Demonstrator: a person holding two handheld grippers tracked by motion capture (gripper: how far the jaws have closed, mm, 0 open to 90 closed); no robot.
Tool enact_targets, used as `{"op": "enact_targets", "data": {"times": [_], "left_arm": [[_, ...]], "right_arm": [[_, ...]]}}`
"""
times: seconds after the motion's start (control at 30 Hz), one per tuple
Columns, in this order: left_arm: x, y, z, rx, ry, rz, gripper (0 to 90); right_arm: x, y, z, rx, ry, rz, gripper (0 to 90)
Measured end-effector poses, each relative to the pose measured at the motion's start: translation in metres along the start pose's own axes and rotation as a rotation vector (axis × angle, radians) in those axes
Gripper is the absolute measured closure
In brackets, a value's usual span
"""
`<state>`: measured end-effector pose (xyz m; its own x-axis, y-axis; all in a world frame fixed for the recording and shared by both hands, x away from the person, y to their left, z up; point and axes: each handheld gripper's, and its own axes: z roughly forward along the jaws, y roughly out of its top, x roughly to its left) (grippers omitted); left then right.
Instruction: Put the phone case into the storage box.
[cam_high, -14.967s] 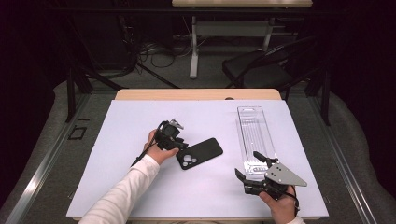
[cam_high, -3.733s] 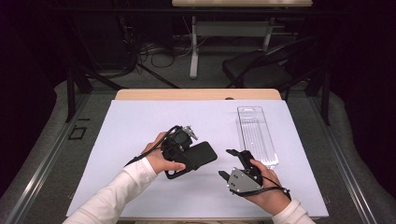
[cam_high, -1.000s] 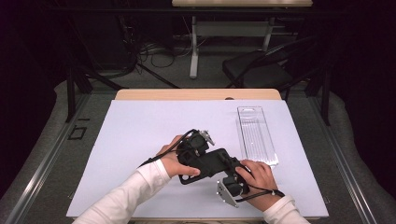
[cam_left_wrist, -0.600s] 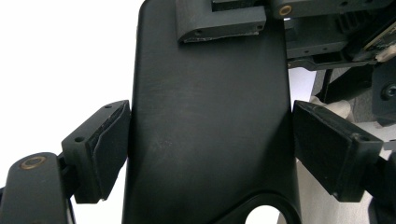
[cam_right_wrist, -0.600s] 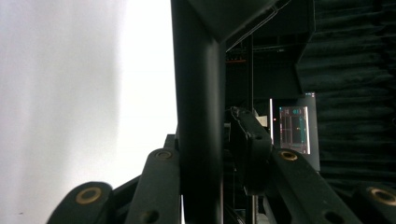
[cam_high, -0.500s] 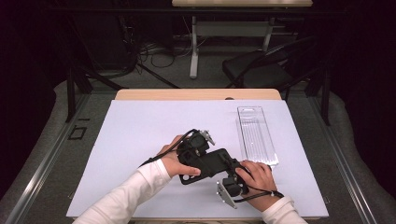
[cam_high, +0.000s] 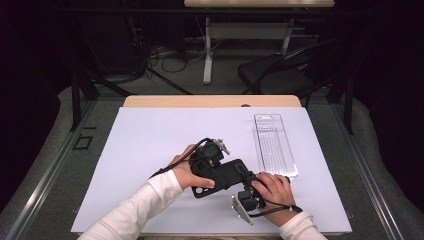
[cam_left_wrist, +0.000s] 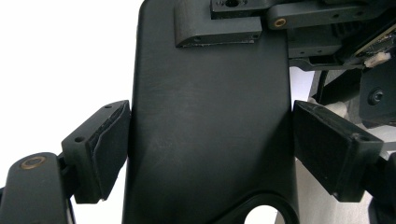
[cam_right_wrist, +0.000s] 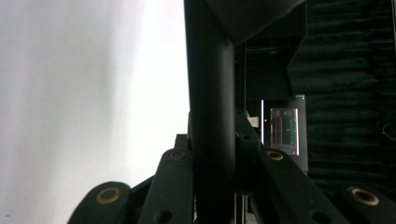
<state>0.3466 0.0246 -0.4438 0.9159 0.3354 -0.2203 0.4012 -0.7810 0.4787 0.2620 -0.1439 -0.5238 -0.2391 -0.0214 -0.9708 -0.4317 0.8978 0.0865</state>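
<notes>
Two grippers meet over one thing near the front middle of the white table mat (cam_high: 150, 140): a black phone case (cam_high: 222, 177), held just above the mat between the person's hands. At the left, the left gripper (cam_high: 212, 159) comes in from the case's far side. In the left gripper view its two padded jaws stand a little apart at either long edge of the phone case (cam_left_wrist: 210, 121); the left pad (cam_left_wrist: 109, 144) looks to touch the edge, while a thin gap shows at the right pad (cam_left_wrist: 327, 140), so the hold looks loose, more a cradle than a clamp. That fits a handover, with one tool steadying the case so the other can take it.

At the case's right end, the right gripper (cam_high: 247, 195) is turned on its side, and the right gripper view looks along the case edge-on: the thin black wall of the phone case (cam_right_wrist: 210, 116) runs straight up between the two jaws, which are drawn in against it from both sides. Gripping across the thickness probably gives the firmer bite on so flat a piece.

Further right, well apart from both hands, a clear plastic tray (cam_high: 275, 145) lies lengthwise on the mat, open and unfilled, a likely home for the case.
</notes>
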Motion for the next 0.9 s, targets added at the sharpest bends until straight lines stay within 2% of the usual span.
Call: {"op": "enact_targets", "data": {"times": [0.63,0.9], "left_arm": [[0.0044,-0.0014,0.0005,-0.01,-0.039,-0.033,14.7],[0.0055,-0.0023,0.0007,-0.016,-0.047,-0.04,14.4]], "right_arm": [[0.0039,-0.0007,0.0002,-0.006,-0.051,-0.009,85.9],[0.0045,-0.0008,0.0005,-0.009,-0.052,-0.008,86.2]]}}
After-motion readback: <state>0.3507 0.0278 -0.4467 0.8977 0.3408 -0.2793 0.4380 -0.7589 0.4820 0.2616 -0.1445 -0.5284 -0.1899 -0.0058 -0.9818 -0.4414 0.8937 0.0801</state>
